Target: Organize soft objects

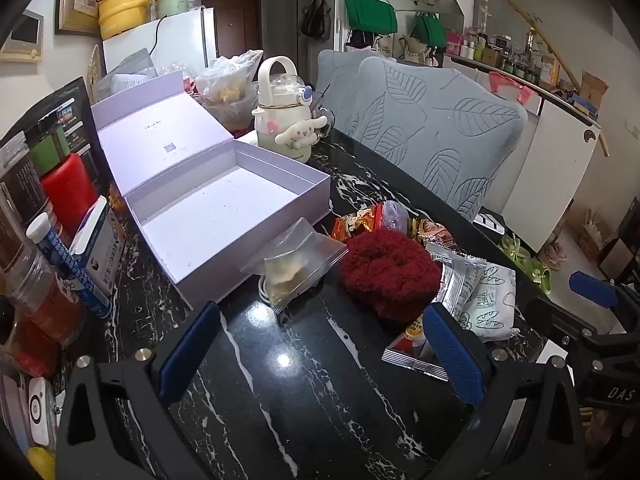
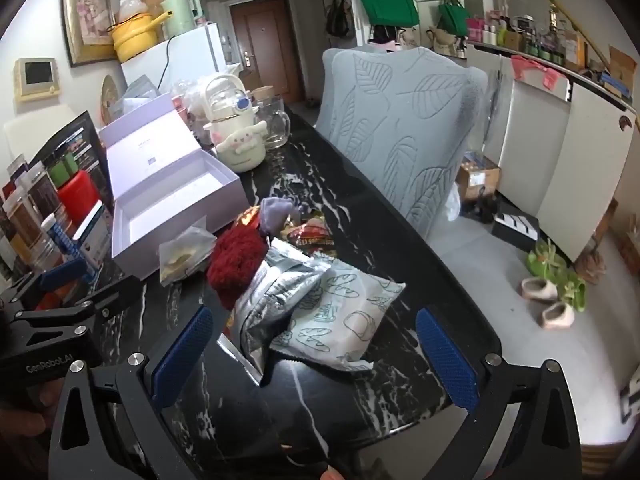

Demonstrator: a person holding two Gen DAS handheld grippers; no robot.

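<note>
Black marble-patterned table [image 1: 304,392] under both your tools, white veins running through it. Your left gripper [image 1: 320,354] hangs above a bare stretch of that table, jaws released and spread wide, nothing between the blue pads. Just ahead of it lies a clear zip bag [image 1: 294,262] with something pale inside, its far corner resting against the near wall of the open lilac box [image 1: 224,208]. The box is empty, its lid folded back and leaning to the left. To the right of the zip bag sits a dark red fuzzy cloth [image 1: 390,274], bunched in a mound, touching the silver snack packet [image 1: 456,280] on its right. Your right gripper [image 2: 316,354] is likewise released, jaws wide, nothing held; the white pouch with bread drawings [image 2: 344,320] lies between and just beyond its fingertips, overlapping the silver packet. Behind the red cloth, red and gold candy wrappers [image 1: 354,222] and a small grey-purple cloth [image 2: 276,214] are crowded together. A cream kettle with a plush dog figure [image 1: 286,116] stands past the box's far corner. Jars and a red canister [image 1: 68,190] line the left edge of the table. A chair with a grey leaf-print cover [image 2: 404,120] stands at the far side.
</note>
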